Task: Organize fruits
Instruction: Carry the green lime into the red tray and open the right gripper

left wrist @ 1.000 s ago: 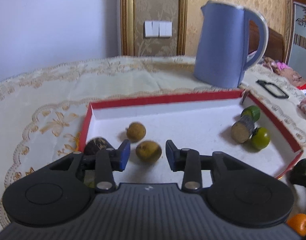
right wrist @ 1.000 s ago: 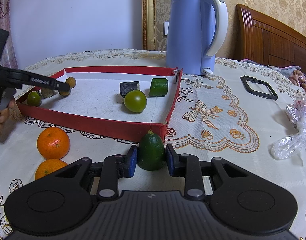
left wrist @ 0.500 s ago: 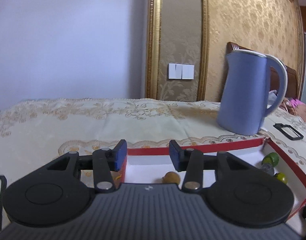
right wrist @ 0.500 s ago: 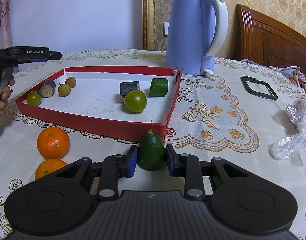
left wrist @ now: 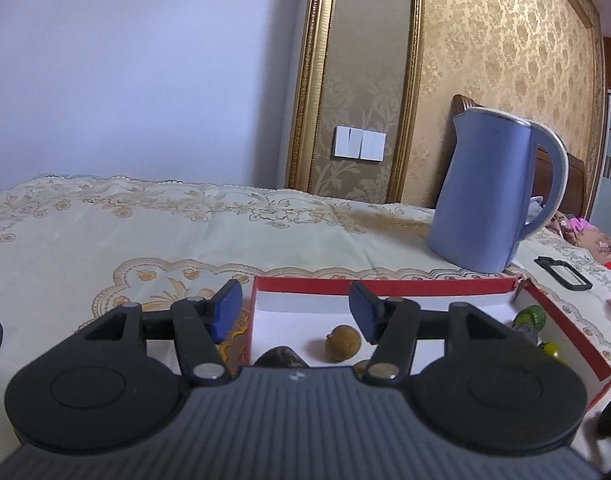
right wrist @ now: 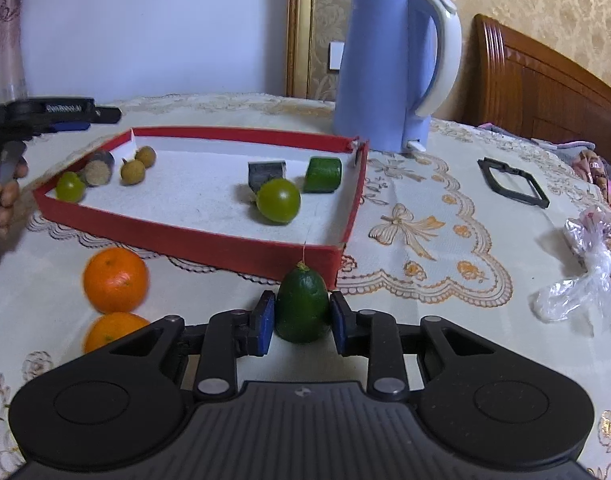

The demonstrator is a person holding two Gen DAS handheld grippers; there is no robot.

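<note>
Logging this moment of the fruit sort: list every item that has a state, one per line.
Left hand-held gripper: open, jaws just widened, nothing between them.
Right hand-held gripper: shut on the dark green fruit.
Red tray: open-topped, holding fruit.
Round green fruit: lying in the tray.
Two oranges: on the tablecloth, outside the tray.
Blue kettle: upright, lid closed.
Plastic bag: crumpled.

Pale wall (left wrist: 145, 80), gold damask wallpaper (left wrist: 505, 80), carved wooden headboard (right wrist: 545, 92).
</note>
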